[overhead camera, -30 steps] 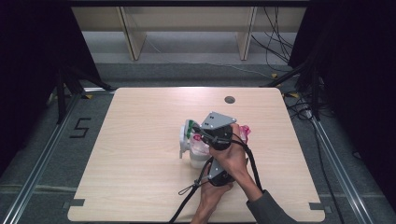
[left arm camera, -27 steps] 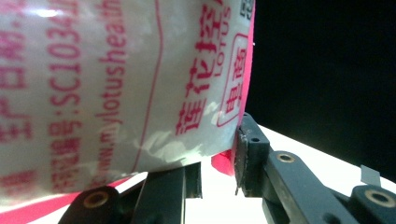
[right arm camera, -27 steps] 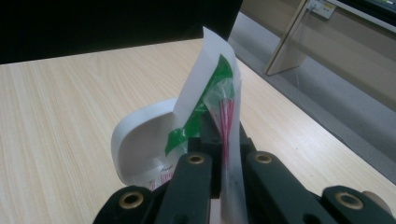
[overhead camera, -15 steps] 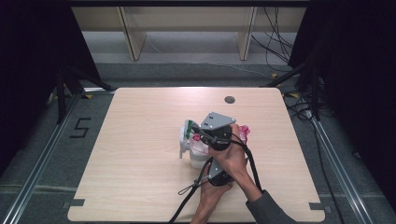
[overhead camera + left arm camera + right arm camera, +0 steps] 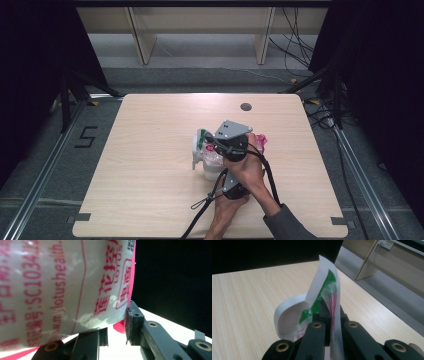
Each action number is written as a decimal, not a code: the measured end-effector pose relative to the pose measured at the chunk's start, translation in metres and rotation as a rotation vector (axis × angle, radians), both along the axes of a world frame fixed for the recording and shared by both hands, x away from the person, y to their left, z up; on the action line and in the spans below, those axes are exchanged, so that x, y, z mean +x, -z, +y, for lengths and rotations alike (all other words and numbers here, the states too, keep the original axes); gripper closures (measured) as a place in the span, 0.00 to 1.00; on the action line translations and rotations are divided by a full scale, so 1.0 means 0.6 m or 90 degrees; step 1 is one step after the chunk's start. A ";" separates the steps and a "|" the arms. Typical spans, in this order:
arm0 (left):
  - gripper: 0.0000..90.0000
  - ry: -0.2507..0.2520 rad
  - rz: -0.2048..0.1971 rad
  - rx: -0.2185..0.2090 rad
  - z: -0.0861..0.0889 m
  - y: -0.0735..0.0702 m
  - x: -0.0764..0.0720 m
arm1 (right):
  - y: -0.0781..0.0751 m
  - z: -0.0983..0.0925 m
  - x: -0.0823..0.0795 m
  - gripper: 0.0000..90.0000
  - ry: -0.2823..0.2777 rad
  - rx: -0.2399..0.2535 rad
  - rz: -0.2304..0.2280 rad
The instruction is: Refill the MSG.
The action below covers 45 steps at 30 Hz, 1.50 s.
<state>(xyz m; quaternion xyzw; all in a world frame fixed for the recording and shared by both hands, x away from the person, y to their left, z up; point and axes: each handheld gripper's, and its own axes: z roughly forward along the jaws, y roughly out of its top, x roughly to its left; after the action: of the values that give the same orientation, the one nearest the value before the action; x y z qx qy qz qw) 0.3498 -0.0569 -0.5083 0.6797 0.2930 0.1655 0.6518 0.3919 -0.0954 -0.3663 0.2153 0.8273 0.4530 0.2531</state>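
A white plastic bag (image 5: 200,150) with green print stands crumpled at the table's middle. My right gripper (image 5: 214,148), under its grey plate, is shut on the bag's upright white-and-green edge (image 5: 325,285), together with a clear film striped in red. A whitish pouch (image 5: 62,285) with red lettering and a pink edge fills the space between the jaws of my left gripper (image 5: 110,322). Its right pad presses the pouch's pink edge, and the pouch hides the left pad's tip. From above, the left gripper (image 5: 221,172) sits just nearer than the bag. A pink bit (image 5: 261,142) pokes out beyond the right hand.
The wooden table (image 5: 150,200) has a dark round hole (image 5: 245,106) near its far edge. The grippers' black cables (image 5: 200,212) trail toward the front edge. Wooden shelf legs (image 5: 140,35) stand behind, and loose cables (image 5: 320,107) lie on the floor at the right.
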 end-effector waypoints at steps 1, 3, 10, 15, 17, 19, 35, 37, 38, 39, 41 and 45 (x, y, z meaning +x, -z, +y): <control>0.83 0.001 0.007 0.010 0.002 -0.001 -0.002 | 0.000 0.000 0.001 1.00 0.001 -0.003 -0.003; 0.83 0.006 0.006 0.011 0.002 0.000 -0.001 | 0.005 0.001 0.002 1.00 0.006 0.000 0.010; 0.83 0.005 0.007 0.019 0.003 -0.001 -0.001 | 0.003 0.000 0.001 1.00 0.007 0.004 0.009; 0.83 0.000 0.018 -0.042 -0.006 -0.001 -0.004 | 0.003 0.001 -0.001 1.00 0.006 0.000 0.004; 0.83 0.000 0.018 -0.042 -0.006 -0.002 -0.004 | 0.004 0.002 0.001 1.00 -0.001 -0.007 0.002; 0.83 -0.010 0.019 -0.097 -0.016 -0.001 -0.004 | 0.002 0.002 -0.001 1.00 0.000 -0.002 -0.001; 0.83 -0.010 0.018 -0.085 -0.011 -0.001 -0.003 | 0.002 0.005 -0.004 1.00 -0.002 -0.003 -0.003; 0.83 -0.005 0.020 -0.096 -0.013 -0.001 -0.003 | 0.005 0.007 -0.002 1.00 -0.005 -0.009 -0.002; 0.83 -0.006 0.020 -0.097 -0.013 -0.001 -0.003 | 0.007 0.008 -0.003 1.00 0.000 -0.007 0.006; 0.83 -0.006 0.019 -0.094 -0.012 -0.001 -0.003 | 0.007 0.008 -0.004 1.00 0.004 -0.004 0.010; 0.83 -0.011 0.018 -0.088 -0.012 -0.001 -0.003 | 0.004 0.006 -0.005 1.00 0.001 0.002 0.008; 0.83 -0.002 0.019 -0.095 -0.014 -0.001 -0.002 | 0.007 0.007 0.000 1.00 -0.004 -0.009 -0.002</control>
<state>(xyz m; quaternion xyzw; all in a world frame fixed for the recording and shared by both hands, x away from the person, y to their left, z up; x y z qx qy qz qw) 0.3484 -0.0653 -0.5078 0.6310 0.3153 0.1339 0.6960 0.3919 -0.0914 -0.3707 0.2101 0.8307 0.4485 0.2543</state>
